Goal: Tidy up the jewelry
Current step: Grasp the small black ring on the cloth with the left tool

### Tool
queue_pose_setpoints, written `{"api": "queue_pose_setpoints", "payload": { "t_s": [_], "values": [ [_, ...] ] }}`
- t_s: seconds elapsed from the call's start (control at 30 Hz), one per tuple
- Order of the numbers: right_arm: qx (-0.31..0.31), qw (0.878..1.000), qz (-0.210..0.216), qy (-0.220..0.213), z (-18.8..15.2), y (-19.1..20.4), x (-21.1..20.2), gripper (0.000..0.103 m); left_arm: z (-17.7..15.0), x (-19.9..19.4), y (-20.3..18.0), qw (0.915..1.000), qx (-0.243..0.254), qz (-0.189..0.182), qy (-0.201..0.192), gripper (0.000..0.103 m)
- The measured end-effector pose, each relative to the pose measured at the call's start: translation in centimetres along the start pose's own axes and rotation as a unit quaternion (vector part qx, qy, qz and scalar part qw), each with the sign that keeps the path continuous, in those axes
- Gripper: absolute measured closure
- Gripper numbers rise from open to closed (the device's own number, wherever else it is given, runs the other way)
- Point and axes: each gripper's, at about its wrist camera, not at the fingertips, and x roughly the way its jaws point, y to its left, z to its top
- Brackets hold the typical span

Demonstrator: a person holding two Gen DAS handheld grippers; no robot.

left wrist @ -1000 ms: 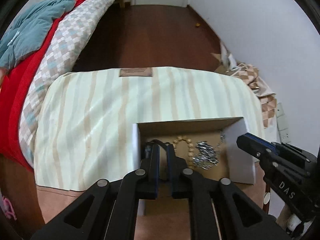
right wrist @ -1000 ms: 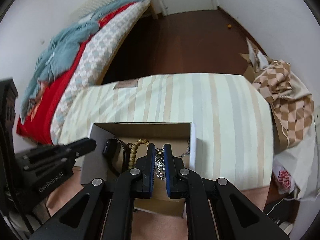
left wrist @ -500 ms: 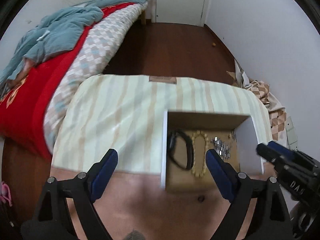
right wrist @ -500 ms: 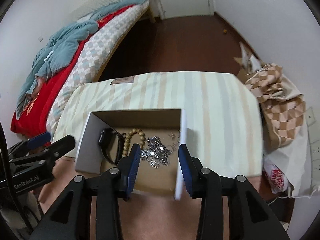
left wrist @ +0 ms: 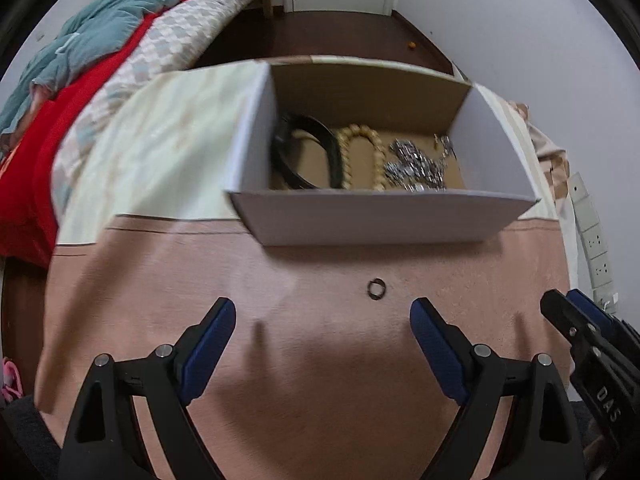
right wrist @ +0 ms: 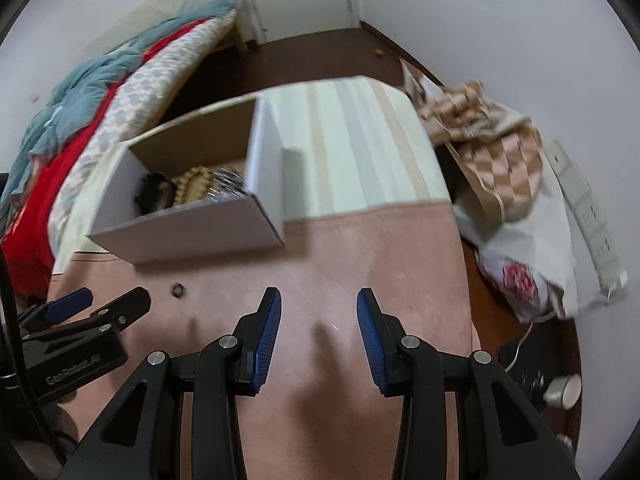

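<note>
A small dark ring (left wrist: 376,289) lies on the pink cloth (left wrist: 320,360) that covers the near part of the counter, just near of the white cardboard box (left wrist: 380,216) and apart from it. The left gripper (left wrist: 323,322) hangs released over the cloth with its blue-padded fingers spread wide and holding nothing; the ring sits slightly beyond their tips and right of the midline, closer to the right finger. The right gripper (right wrist: 319,312) is likewise released and empty, and from its view the ring (right wrist: 177,290) lies well to the left, between the box and the left gripper's tip. Inside the box, from left to right, rest a black band (left wrist: 304,152), a beaded bracelet (left wrist: 360,156) and a heap of silver chain (left wrist: 418,164). A striped cloth (right wrist: 348,144) covers the far part of the counter.
</note>
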Motion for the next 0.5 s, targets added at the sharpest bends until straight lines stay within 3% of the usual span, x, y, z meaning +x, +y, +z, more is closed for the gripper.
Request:
{"api": "queue_pose_setpoints", "payload": {
  "t_s": [0.07,0.1,0.23,0.3,0.37,0.47,0.5],
  "values": [
    [0.007,1.000,-0.008,0.002,-0.4,-0.6,0.5,0.061,0.0,0.7,-0.6,1.0000,0.004,-0.002,0.002,0.031],
    [0.010,1.000,-0.011,0.001,-0.5,-0.8,0.7,0.061,-0.1,1.1,-0.9,0.9999,0.008,-0.004,0.005,0.033],
    [0.013,1.000,-0.019,0.000,-0.5,-1.3,1.0,0.061,-0.3,2.2,-2.1,0.9996,0.028,0.000,0.010,0.060],
    [0.015,1.000,-0.021,-0.003,-0.2,-1.4,1.0,0.061,-0.4,2.1,-2.4,0.9993,0.036,-0.001,0.005,0.066],
    [0.017,1.000,-0.022,-0.004,0.1,-1.5,1.1,0.061,-0.2,2.1,-2.5,0.9992,0.041,-0.002,0.001,0.081],
    [0.021,1.000,-0.022,-0.004,0.3,-1.7,1.2,0.061,-0.1,2.2,-2.6,0.9990,0.045,-0.007,-0.002,0.095],
    [0.023,0.999,-0.021,-0.004,0.3,-1.8,1.2,0.061,0.0,2.2,-2.5,0.9990,0.045,-0.008,-0.002,0.095]
  ]
}}
